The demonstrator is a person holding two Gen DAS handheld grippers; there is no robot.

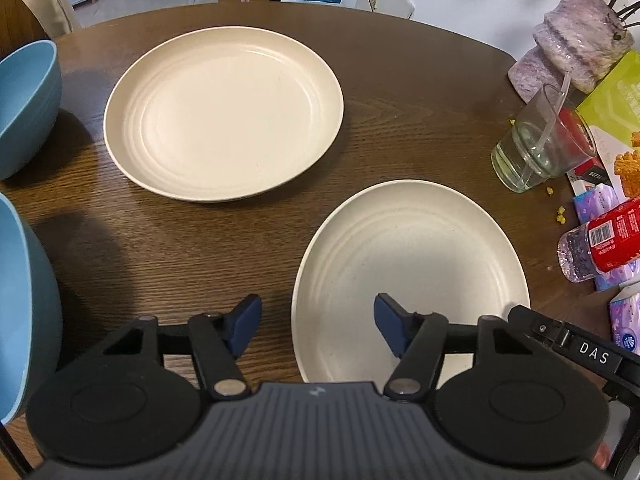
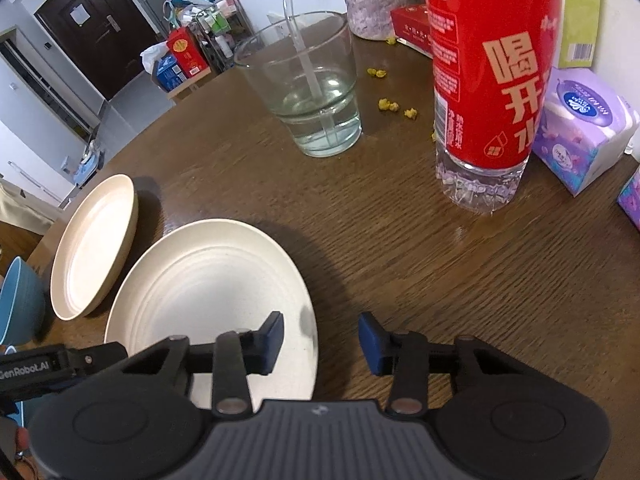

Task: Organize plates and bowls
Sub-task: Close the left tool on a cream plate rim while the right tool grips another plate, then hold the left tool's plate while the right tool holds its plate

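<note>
Two cream plates lie on the brown wooden table (image 1: 200,248). The far plate (image 1: 223,114) is at the table's middle; it shows at the left in the right wrist view (image 2: 94,248). The near plate (image 1: 412,276) shows too in the right wrist view (image 2: 212,300). My left gripper (image 1: 318,328) is open and empty, straddling the near plate's left rim. My right gripper (image 2: 322,342) is open and empty, straddling that plate's right rim. Two blue bowls stand at the left: one far (image 1: 26,104), one near (image 1: 24,312). One bowl (image 2: 18,304) shows in the right wrist view.
A glass of water with a stirrer (image 2: 306,88) and a red-labelled water bottle (image 2: 490,80) stand right of the plates. Tissue packs (image 2: 580,128), a purple vase (image 1: 576,40), food boxes (image 1: 616,120) and yellow crumbs (image 2: 394,106) crowd the right edge.
</note>
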